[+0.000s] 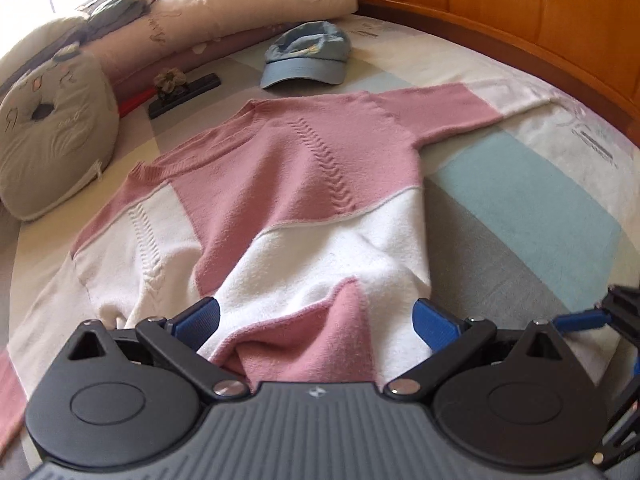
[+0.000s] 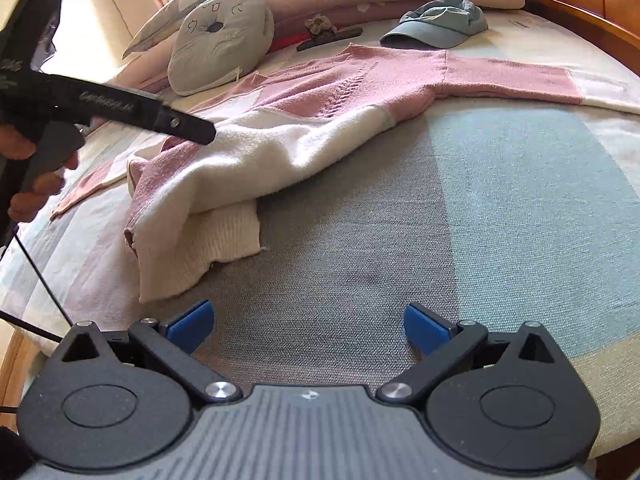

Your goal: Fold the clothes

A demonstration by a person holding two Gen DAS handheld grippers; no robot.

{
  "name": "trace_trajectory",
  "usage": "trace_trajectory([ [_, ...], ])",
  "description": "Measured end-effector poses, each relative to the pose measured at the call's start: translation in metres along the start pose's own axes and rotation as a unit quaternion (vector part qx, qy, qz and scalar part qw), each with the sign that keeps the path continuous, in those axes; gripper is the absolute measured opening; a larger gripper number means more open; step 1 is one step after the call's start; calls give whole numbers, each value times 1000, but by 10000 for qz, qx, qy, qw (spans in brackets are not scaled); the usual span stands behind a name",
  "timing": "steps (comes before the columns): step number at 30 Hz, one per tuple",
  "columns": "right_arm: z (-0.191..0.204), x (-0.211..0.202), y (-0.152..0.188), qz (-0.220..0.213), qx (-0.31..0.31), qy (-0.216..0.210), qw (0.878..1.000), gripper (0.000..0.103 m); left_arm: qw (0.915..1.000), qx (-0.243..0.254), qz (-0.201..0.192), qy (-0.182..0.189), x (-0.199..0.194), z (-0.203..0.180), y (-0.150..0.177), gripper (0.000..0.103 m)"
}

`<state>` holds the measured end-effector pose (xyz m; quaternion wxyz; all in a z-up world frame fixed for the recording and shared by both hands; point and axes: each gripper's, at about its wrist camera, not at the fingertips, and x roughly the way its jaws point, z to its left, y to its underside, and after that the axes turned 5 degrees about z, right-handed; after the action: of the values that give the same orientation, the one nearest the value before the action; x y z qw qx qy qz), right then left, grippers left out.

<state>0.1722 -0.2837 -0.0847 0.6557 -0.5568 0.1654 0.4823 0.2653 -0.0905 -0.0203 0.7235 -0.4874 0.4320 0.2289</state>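
A pink and white knitted sweater lies spread on the bed, one sleeve stretched to the right. My left gripper is open, its blue pads wide apart on either side of the bunched hem, which rises between them. In the right wrist view the hem is rumpled and doubled over itself, and the left gripper, held by a hand, reaches onto the white part. My right gripper is open over the bare grey sheet, right of the hem, with nothing between its fingers.
A blue cap lies beyond the collar. A grey cat cushion, pillows and a black strip with a flower sit at the back left. A wooden headboard curves along the right. The striped sheet continues to the right.
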Motion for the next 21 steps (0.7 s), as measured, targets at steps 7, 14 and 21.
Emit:
trace_trajectory([
  [7,0,2,-3,-2,38,2,10000,103,9924,925,490,-642,32,-49,5,102],
  [14,-6,-4,1,-41,222,10,9997,103,9880,709,475,-1285,23,-12,5,102],
  [21,-3,-1,1,-54,133,100,9998,103,9905,52,396,-1319,18,56,-4,103],
])
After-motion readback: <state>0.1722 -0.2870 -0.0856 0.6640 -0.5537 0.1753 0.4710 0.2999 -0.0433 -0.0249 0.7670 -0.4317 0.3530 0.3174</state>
